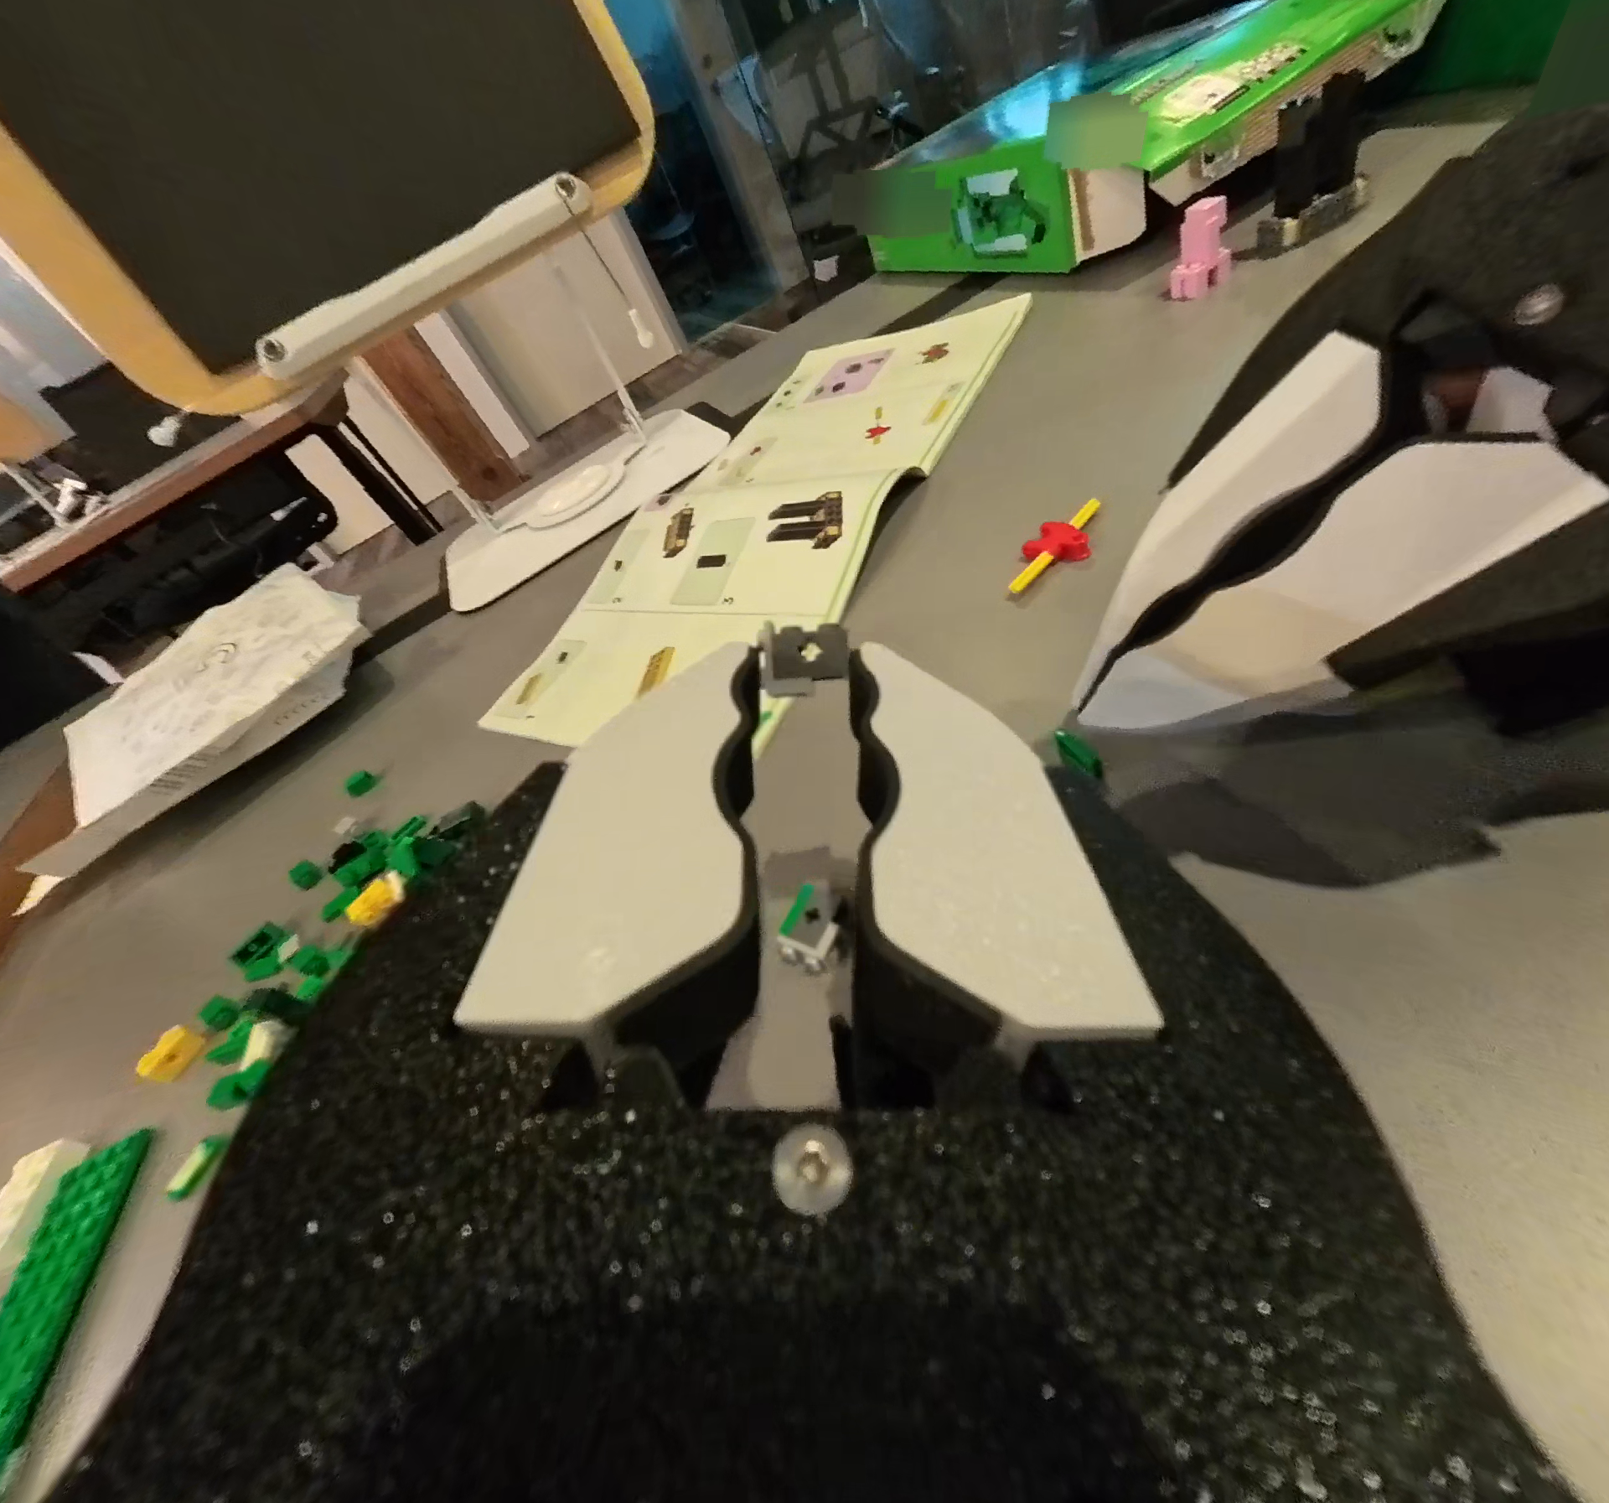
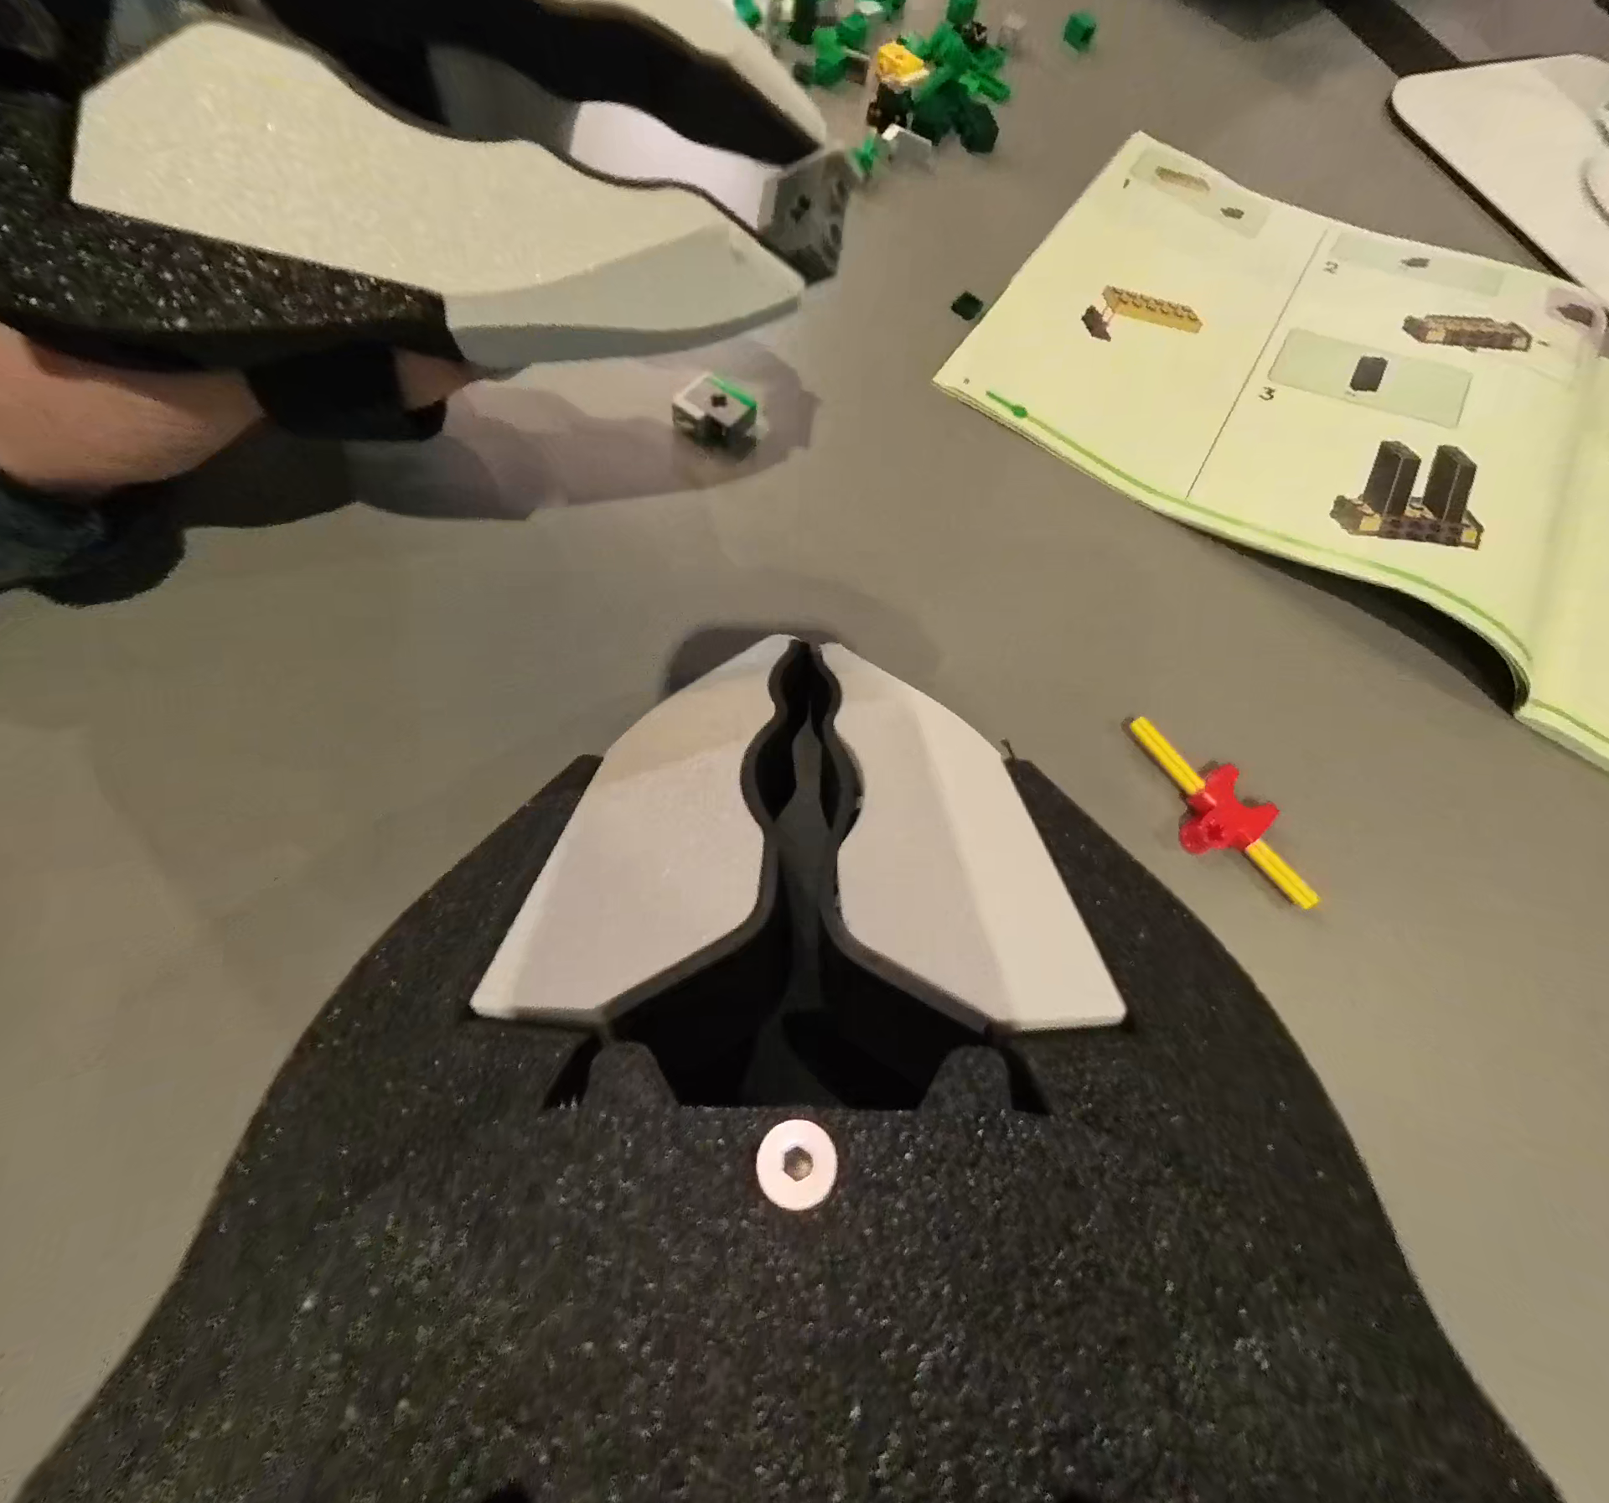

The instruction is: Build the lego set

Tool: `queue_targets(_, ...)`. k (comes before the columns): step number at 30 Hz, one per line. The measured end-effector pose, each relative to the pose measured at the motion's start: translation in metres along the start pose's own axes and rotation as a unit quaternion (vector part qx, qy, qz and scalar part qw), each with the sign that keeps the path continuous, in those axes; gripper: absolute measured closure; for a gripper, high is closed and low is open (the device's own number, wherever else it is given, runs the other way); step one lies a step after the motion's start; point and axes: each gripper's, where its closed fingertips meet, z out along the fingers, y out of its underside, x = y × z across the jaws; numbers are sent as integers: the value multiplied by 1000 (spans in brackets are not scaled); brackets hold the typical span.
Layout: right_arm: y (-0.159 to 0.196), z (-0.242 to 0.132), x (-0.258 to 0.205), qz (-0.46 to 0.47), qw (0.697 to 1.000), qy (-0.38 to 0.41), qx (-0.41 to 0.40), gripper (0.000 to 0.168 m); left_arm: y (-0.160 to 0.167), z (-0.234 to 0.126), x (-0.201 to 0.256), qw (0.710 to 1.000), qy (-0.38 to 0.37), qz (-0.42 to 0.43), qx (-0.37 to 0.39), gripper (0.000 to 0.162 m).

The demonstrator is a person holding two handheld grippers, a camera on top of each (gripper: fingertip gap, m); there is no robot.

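Grey table (image 1: pixel 1001 433). Dark tilted board with tan rim (image 1: pixel 287 111) back left. White flat stand base (image 1: pixel 575 503) beneath. Crumpled white paper bag (image 1: pixel 209 695) at left edge.

Loose bricks (image 2: pixel 897 59) lay on the table (image 2: pixel 435 721) beyond the small block (image 2: pixel 716 413); the booklet (image 2: pixel 1306 381) lay right of it, the axle piece (image 2: pixel 1223 815) near the booklet's edge.

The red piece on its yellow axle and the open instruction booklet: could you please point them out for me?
red piece (image 2: pixel 1226 818), right wrist view, on its red body.
instruction booklet (image 2: pixel 1219 381), right wrist view, on its left page.
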Motion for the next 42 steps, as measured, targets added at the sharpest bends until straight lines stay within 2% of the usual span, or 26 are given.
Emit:
queue_targets(3, -8, -2, 7, -19, 1000, -17, 12, 168, -6, -3, -9, 999, -26, 9, 15, 143)
queue_targets(6, -38, -9, 22, -56, 997, -19, 47, 168, -25, -12, -23, 997, -61, 8, 53, 143)
queue_targets(10, -112, -29, 34, -120, 982, -30, 140, 168, -74, -32, -47, 986, -101, 5, 133, 143)
queue_targets(13, -168, -55, 32, -179, 960, -37, 213, 168, -121, -54, -62, 970, -127, 12, 207, 143)
queue_targets(16, -204, -86, 13, -261, 927, -68, 262, 168, -158, -78, -69, 951, -154, 29, 266, 144)
queue_targets(21, -232, -119, -7, -416, 869, -14, 266, 168, -187, -95, -66, 932, -174, 56, 313, 144)
queue_targets(25, -242, -136, -24, -460, 841, -16, 284, 168, -188, -89, -62, 935, -180, 61, 299, 144)
queue_targets(29, -241, -138, -19, -511, 814, 27, 274, 168, -190, -87, -56, 938, -180, 74, 287, 144)
queue_targets(33, -232, -137, -19, -488, 826, 1, 283, 168, -184, -82, -51, 942, -174, 83, 273, 144)
queue_targets(36, -215, -125, 1, -428, 869, 6, 250, 168, -164, -74, -49, 955, -156, 69, 244, 144)
queue_targets(39, -157, -90, 23, -280, 945, -37, 165, 168, -113, -58, -42, 973, -132, 64, 176, 143)
queue_targets(42, -83, -54, 37, -167, 980, -39, 102, 168, -63, -44, -34, 984, -117, 35, 128, 143)
